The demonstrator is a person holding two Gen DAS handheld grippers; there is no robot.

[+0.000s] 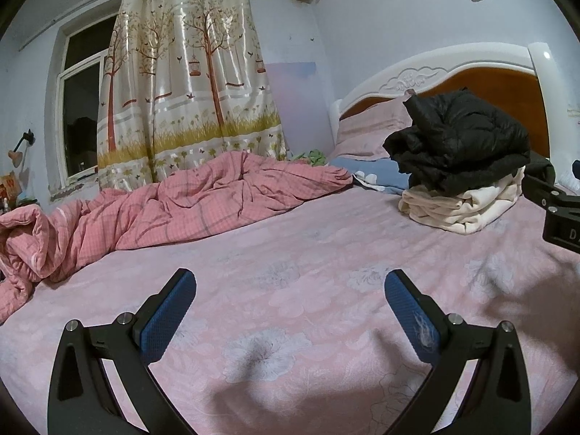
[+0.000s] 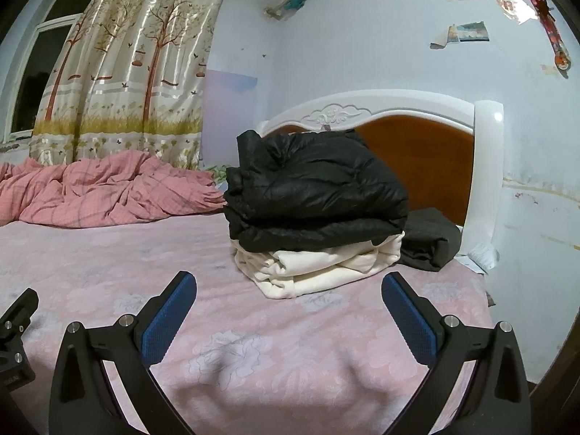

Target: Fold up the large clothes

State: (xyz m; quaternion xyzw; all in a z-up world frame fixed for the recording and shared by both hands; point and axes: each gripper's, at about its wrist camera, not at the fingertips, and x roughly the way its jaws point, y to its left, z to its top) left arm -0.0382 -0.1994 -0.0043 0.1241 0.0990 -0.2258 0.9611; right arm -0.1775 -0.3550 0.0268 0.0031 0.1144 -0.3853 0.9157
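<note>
Nearest, the left claw (image 1: pixel 290 304) and the right claw (image 2: pixel 289 304) both hang wide open over the pink bed sheet (image 1: pixel 290 239), holding nothing. Farther on, near the headboard (image 2: pixel 417 152), a folded black jacket (image 2: pixel 315 195) lies on top of a folded cream garment (image 2: pixel 319 268), with a dark folded piece (image 2: pixel 431 239) just beside them. A rumpled pink quilt (image 1: pixel 163 203) lies far left. This looks like a pause between garments. The next move calls for finding an unfolded piece, though none shows clearly here.
</note>
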